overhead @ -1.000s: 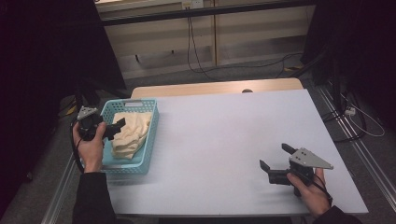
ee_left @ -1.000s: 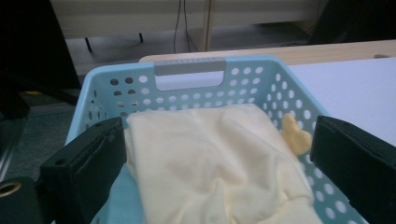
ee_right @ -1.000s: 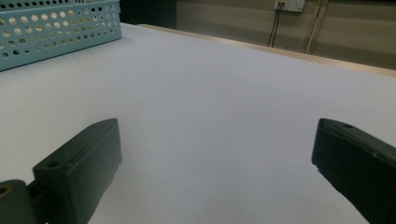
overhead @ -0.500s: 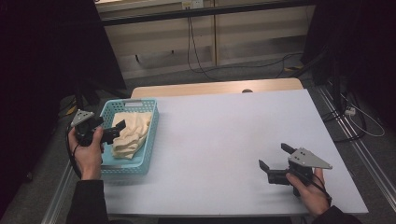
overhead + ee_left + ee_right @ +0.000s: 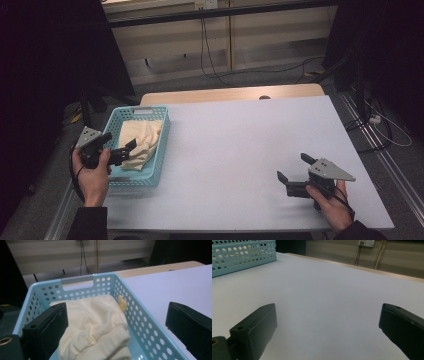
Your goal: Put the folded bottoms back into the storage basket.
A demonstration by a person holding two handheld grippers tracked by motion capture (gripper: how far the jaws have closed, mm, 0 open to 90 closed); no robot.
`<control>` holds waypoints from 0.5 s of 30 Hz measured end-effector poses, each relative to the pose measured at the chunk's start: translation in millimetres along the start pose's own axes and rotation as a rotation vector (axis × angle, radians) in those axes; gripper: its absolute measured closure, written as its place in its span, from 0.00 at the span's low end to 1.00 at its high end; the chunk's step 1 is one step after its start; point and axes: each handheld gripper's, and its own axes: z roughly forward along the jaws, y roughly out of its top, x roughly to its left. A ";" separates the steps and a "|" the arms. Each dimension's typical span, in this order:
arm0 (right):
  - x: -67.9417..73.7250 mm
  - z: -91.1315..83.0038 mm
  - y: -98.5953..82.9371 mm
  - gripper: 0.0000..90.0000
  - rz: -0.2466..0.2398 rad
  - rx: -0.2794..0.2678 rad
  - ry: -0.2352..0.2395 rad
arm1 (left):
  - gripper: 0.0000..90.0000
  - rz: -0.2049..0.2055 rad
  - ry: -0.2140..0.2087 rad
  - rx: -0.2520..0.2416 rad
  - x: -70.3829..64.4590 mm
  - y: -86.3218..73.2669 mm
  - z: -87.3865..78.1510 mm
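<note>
The cloth (image 5: pixel 95 327) lies bunched in the basket (image 5: pixel 140 322), ungrasped. The left gripper (image 5: pixel 122 150) hovers there, jaws spread; the right gripper (image 5: pixel 295 175) idles spread-jawed over the worktop (image 5: pixel 240 150).

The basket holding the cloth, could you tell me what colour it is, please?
The basket is light blue, with perforated walls; the left gripper view shows it best.

A pale yellow cloth (image 5: pixel 139 142) lies crumpled inside the light blue perforated basket (image 5: pixel 159 150), filling most of its floor.
</note>
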 end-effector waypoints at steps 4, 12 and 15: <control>-0.1 0.2 -0.1 0.01 0.000 0.000 -0.001 | 0.05 0.020 0.016 0.020 -2.1 -7.1 -3.9; -0.4 0.5 -0.1 0.01 0.000 0.001 -0.001 | 0.05 -0.001 -0.016 0.023 -8.0 -24.9 -13.6; -0.2 0.7 -0.1 0.01 0.000 0.001 -0.001 | 0.04 0.017 -0.019 0.017 -13.8 -29.9 -18.1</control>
